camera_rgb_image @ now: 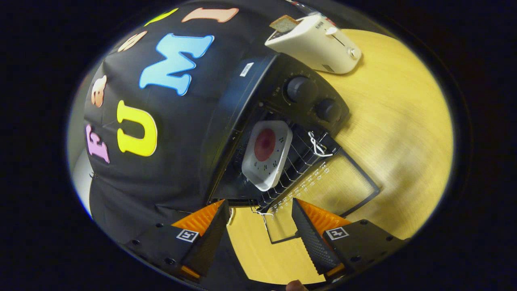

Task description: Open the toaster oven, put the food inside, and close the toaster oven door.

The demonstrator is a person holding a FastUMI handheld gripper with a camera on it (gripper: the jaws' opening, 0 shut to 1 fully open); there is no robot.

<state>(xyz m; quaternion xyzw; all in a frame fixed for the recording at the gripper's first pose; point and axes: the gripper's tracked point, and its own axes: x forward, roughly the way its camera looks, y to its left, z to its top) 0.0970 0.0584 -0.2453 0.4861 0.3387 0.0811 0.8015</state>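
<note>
Tabletop (404, 121) of pale wood carries everything here, seen at a steep tilt from the gripper's own camera. Largest on it is the black toaster oven (242, 105), its two round knobs (301, 89) on the control panel beside the cavity. Its glass door (335, 186) is swung fully down and lies flat over the wood, hinge toward the cavity — so the opening step looks done. Inside, on the wire rack (299, 161), sits a white tray (267, 155) with a round reddish piece of food (265, 144) in its middle; the tray rests well in on the rack, which would let the door swing up past it. Beyond the oven stands a cream pop-up toaster (319, 44) with a slice of bread (284, 23) poking out of its slot, no part of this job by the look of it. The gripper (260, 212) hangs just in front of the lowered door with its fingers spread apart and nothing between them, the door's near corner showing through the gap. That empty, parted stance suits what seems left — getting a finger under the door's free edge and lifting it closed. A white wire loop (317, 144) hangs at the door's hinge side.
</note>
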